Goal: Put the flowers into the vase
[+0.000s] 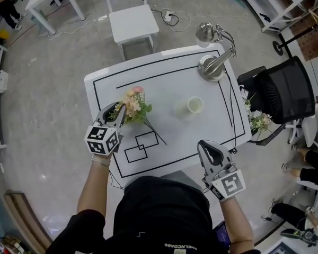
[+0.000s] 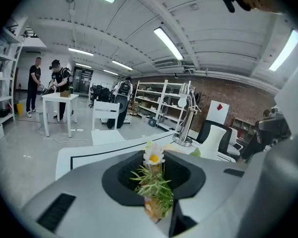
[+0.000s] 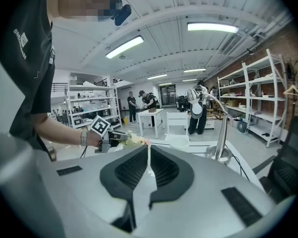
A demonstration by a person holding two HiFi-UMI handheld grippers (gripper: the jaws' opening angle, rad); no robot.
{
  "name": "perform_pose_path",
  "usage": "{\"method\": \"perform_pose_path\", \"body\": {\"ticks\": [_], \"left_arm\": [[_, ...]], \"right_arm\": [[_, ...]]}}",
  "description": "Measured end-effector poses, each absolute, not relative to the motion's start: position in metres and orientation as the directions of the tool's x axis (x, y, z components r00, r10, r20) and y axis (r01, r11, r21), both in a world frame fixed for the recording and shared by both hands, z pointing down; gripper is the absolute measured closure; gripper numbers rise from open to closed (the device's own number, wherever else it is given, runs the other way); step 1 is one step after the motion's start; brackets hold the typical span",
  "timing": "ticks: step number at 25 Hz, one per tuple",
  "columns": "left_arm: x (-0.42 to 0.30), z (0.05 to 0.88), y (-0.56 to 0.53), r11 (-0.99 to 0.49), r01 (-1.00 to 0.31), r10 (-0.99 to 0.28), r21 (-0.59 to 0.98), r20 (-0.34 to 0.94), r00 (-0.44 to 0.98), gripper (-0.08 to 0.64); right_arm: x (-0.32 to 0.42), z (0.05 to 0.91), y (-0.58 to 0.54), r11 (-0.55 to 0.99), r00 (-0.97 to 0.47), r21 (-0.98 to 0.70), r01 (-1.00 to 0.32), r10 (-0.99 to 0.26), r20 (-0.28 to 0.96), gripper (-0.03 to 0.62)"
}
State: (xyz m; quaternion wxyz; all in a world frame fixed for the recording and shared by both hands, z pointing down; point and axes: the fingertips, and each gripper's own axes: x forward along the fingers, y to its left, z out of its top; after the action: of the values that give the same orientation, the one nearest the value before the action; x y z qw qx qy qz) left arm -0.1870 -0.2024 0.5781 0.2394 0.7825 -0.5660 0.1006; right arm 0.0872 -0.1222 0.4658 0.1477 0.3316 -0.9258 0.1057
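My left gripper (image 1: 119, 111) is shut on a small bunch of flowers (image 1: 133, 103) with pink and cream blooms and green leaves, over the left part of the white table (image 1: 169, 75). Dark stems trail from it toward the table's front. In the left gripper view a daisy and green sprigs (image 2: 153, 180) sit between the jaws. The white vase (image 1: 192, 107) stands at the table's middle, to the right of the flowers, and shows as a white vase (image 2: 214, 140) beyond the jaws. My right gripper (image 1: 204, 145) hovers at the front right edge, shut and holding nothing (image 3: 148, 175).
A silver desk lamp (image 1: 212, 62) stands at the back right corner. Black tape lines mark the tabletop. A second bunch of flowers (image 1: 258, 120) lies by the right edge, beside a black office chair (image 1: 286, 91). A white chair (image 1: 132, 23) stands behind the table.
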Motion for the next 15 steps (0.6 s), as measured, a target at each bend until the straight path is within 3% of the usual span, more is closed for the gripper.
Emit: {"method": "perform_pose_path", "body": {"ticks": [15], "left_arm": [[-0.149, 0.438, -0.231, -0.381, -0.924, -0.892, 0.005, 0.259, 0.370, 0.477]], "right_arm": [[0.112, 0.454, -0.107, 0.726, -0.724, -0.115, -0.678, -0.632, 0.276, 0.580]]}}
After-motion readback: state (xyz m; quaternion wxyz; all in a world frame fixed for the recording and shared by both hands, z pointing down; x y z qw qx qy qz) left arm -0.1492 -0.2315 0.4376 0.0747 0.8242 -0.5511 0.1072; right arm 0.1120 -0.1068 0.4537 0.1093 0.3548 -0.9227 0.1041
